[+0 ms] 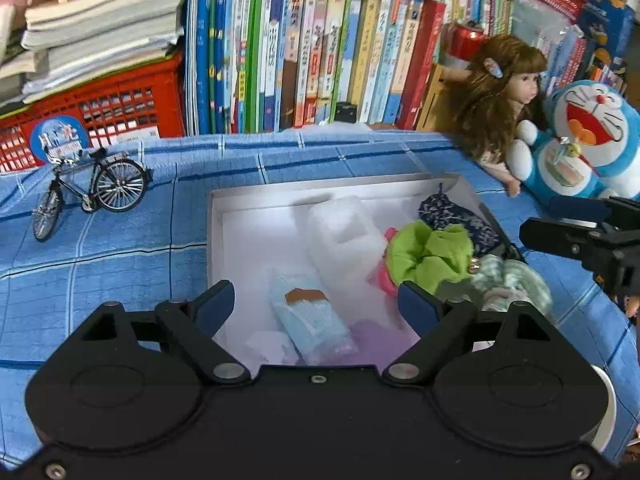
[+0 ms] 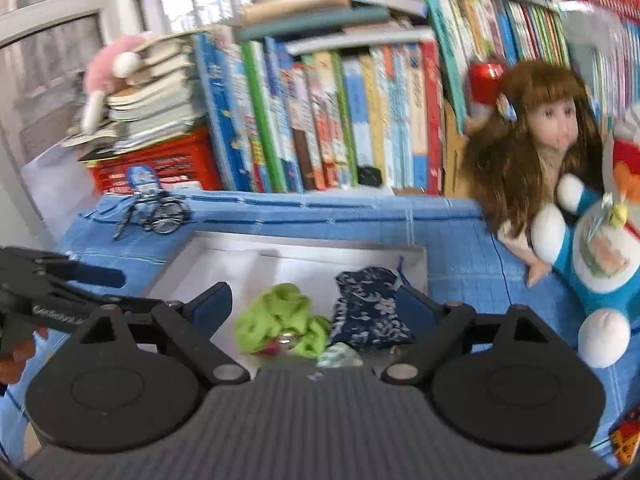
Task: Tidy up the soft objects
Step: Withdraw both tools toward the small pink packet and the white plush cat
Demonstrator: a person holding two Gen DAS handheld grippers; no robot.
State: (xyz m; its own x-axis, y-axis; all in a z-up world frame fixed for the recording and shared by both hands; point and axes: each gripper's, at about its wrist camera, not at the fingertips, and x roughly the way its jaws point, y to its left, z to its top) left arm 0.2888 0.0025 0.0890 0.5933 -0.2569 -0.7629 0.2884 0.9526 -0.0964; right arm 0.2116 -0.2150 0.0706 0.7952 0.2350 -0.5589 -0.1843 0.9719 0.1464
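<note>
With both pairs of jaws spread wide and nothing between them, I read this as the gap between one placement and the next. My left gripper [image 1: 316, 304] hangs over the near end of the white box [image 1: 214, 240], above a pale blue packet [image 1: 312, 326] and a wad of white foam [image 1: 344, 232]. My right gripper [image 2: 312, 306] hovers over the box's other side, where a green scrunchie [image 2: 276, 318], a dark blue flowered pouch [image 2: 368, 308] and a pale green scrunchie [image 2: 340, 354] lie bunched together. So the small soft things are already in the box. Outside it, on the blue checked cloth [image 1: 100, 248], a doll [image 1: 504, 100] and a blue plush cat [image 1: 580, 140] lean by the books [image 1: 320, 52]. I'd guess the next move is a reach toward those.
</note>
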